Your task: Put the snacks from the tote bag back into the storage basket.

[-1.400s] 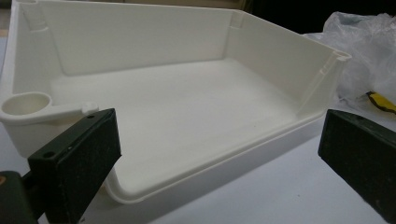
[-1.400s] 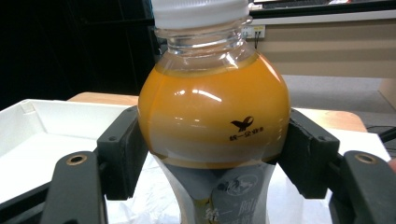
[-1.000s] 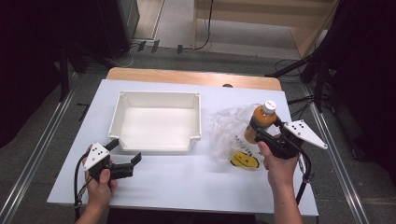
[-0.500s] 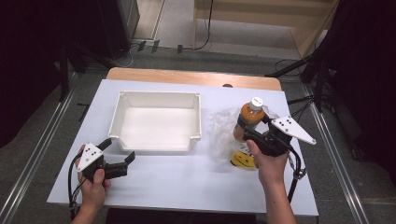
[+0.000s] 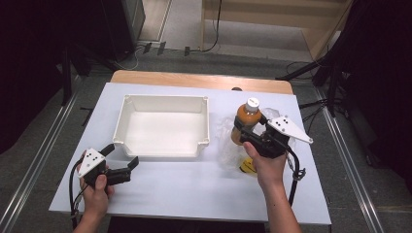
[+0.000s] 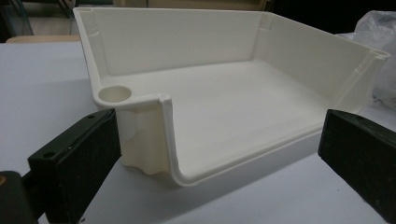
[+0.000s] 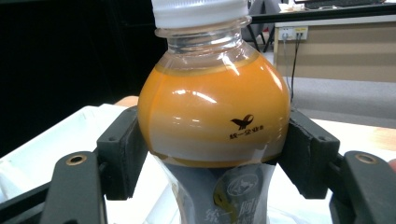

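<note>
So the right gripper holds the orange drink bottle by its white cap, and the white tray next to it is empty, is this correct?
Not quite. The right gripper holds the orange drink bottle by its body, below the neck; the white cap is free above the jaws, as the right gripper view shows. The white tray is indeed empty.

The bottle [image 7: 212, 121] between the jaws carries a small dark bird logo with a line of tiny Chinese characters beneath it, too small to read surely. Lower down, its grey label [image 7: 233, 200] shows large pale characters, the first two reading 统一.
</note>
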Available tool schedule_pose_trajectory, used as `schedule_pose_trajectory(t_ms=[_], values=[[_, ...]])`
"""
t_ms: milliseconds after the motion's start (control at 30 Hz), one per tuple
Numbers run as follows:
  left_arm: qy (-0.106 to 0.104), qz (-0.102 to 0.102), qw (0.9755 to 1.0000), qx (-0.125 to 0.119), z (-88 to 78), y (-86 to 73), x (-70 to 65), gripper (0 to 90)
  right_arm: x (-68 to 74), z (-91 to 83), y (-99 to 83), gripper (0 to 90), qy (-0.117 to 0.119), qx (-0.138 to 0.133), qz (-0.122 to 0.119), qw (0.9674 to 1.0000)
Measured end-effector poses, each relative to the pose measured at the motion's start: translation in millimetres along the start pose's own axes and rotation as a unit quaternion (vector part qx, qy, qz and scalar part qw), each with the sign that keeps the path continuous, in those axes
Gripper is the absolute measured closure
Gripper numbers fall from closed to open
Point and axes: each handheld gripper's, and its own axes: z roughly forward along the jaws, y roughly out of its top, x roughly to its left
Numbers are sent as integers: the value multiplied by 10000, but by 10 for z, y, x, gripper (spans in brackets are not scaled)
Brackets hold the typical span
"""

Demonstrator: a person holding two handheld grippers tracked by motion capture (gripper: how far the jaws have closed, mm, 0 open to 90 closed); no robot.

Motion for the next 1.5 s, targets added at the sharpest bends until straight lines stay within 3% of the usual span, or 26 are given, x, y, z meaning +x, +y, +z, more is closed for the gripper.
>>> schedule_pose_trajectory(t_ms=[567, 933, 1500], values=[[40, -8, 10000, 0, -2, -1, 14, 0, 207, 325, 41, 316, 137, 74, -161, 9997], [16, -142, 9999, -26, -15, -3, 40, 0, 295, 529, -6, 316, 106, 83, -199, 9997], [-54, -187, 9998, -55, -15, -6, 54, 0, 363, 734, -31, 316, 41, 114, -204, 9997]])
